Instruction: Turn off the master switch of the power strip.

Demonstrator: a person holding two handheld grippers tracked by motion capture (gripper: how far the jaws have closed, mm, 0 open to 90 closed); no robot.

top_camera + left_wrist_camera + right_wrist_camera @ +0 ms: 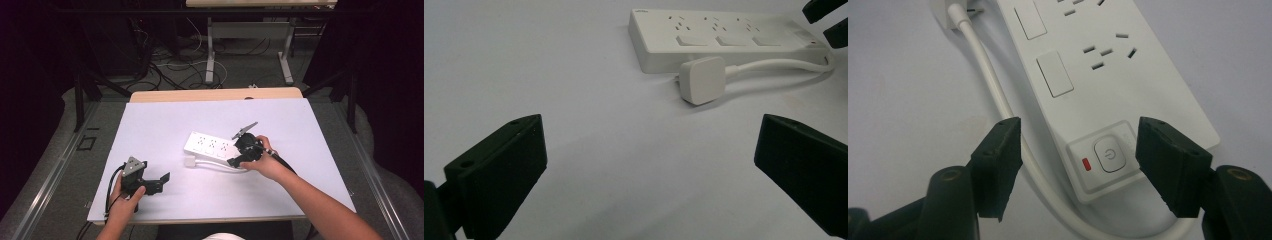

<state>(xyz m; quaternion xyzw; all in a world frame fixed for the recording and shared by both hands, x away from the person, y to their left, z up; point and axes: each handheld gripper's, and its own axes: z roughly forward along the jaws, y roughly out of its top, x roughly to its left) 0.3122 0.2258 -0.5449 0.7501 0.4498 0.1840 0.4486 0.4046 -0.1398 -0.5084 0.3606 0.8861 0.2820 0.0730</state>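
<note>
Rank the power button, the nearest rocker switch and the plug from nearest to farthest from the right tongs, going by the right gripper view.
1. Power button: between the open right tongs, on the strip's near end.
2. Rocker switch: farther up the strip, ahead of the tongs.
3. Plug: farthest, at the top left edge, where the cable ends.

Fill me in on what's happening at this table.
A person holds a gripper in each hand over a white table. The right gripper is at the switch end of a white power strip, its fingers open on either side of the power button, gripping nothing. The left gripper waits apart, open and empty, facing the strip's loose plug, which lies unplugged beside the strip with its cable looping back.
</note>
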